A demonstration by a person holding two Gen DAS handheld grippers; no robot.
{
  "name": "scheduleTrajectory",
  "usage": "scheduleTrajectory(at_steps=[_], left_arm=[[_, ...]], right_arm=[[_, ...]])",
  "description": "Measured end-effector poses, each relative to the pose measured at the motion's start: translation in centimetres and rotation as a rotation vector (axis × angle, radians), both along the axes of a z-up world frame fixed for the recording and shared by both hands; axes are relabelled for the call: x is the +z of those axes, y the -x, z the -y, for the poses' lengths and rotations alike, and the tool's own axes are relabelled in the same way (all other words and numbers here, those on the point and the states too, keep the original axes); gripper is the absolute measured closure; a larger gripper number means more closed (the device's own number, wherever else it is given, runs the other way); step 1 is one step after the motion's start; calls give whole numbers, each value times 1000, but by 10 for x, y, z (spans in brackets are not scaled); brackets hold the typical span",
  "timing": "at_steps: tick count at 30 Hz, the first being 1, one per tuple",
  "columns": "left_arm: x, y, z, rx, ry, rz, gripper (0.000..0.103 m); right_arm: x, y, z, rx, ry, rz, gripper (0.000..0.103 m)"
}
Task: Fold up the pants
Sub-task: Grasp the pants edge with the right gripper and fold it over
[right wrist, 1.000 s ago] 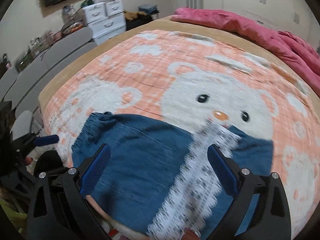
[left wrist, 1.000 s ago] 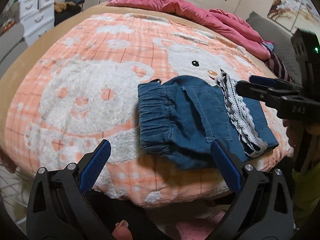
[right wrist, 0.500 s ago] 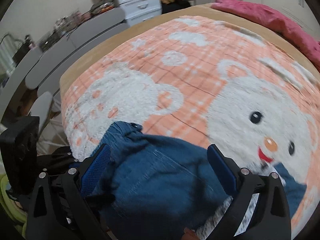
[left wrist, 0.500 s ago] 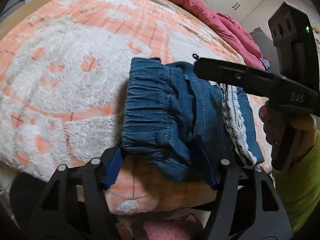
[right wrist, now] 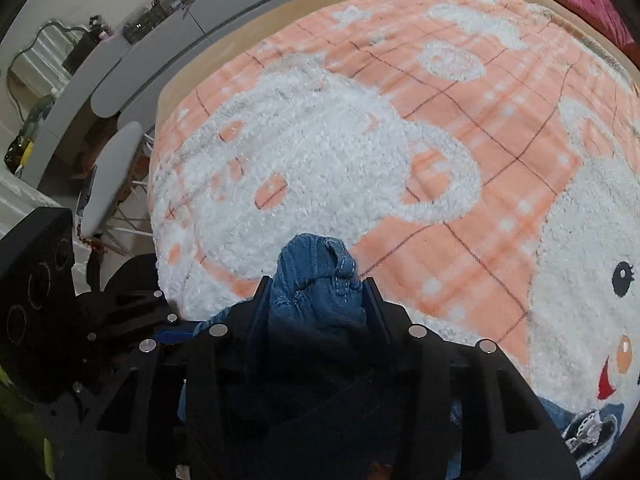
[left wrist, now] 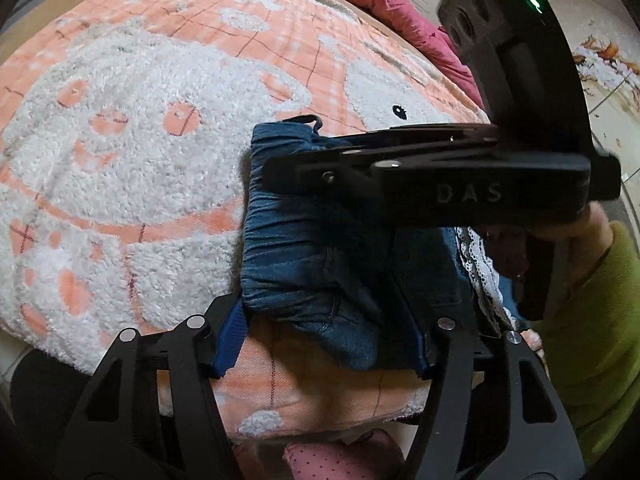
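Note:
Folded blue denim pants with white lace trim lie on the orange and white blanket near the bed's front edge. My left gripper is open, its fingers on either side of the pants' near waistband corner. My right gripper is shut on a bunch of the pants' elastic waistband. In the left wrist view the right gripper reaches across the pants from the right, over the far waistband corner.
A pink duvet lies along the far side of the bed. Grey chairs and cluttered tables stand left of the bed. A green sleeve is at the right. The blanket stretches wide to the left and beyond the pants.
My right gripper moved left along the pants to the waistband and shut on it. My left gripper moved in closer around the near waistband corner.

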State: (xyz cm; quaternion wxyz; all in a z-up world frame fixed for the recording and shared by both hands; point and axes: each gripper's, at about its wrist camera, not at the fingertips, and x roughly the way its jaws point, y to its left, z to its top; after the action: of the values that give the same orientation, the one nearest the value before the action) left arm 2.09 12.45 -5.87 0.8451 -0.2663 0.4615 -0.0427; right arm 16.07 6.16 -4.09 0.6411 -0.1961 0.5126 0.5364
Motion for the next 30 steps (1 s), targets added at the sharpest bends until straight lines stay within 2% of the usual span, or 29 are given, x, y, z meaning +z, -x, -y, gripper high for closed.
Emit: scheduleTrajectory(at_steps=[2,5,9,13,14,18,20,24,30], left_arm=[[2,1,-2,-1,7,5,48],[5,4,-4,3,15,16,46],[11,7,-8,14,12,39,28],[11,3,-13,4,115,60,25],[10,-1,-11,-6,146,56,26],[12,-16,0,-49,293,59,61],[22,-19,13,-56,278,72,67],[50,-27,47,-96,224,117,69],[69,-45,102,-124,73,136,69]], right_arm=[[6,0,7,-5,-38,-3,68],[19,-2,23,-26,-106,-33,69],[41,-1,47,-28,-205,-41,69],[58,-1,69,-31,-282,-35,69],[61,-1,73,-35,-293,-34,69],[75,-2,100,-58,-353,-14,69],[80,-5,116,-79,-369,10,69],[91,-17,153,-127,-414,28,69],[91,-40,213,-199,-446,42,69]])
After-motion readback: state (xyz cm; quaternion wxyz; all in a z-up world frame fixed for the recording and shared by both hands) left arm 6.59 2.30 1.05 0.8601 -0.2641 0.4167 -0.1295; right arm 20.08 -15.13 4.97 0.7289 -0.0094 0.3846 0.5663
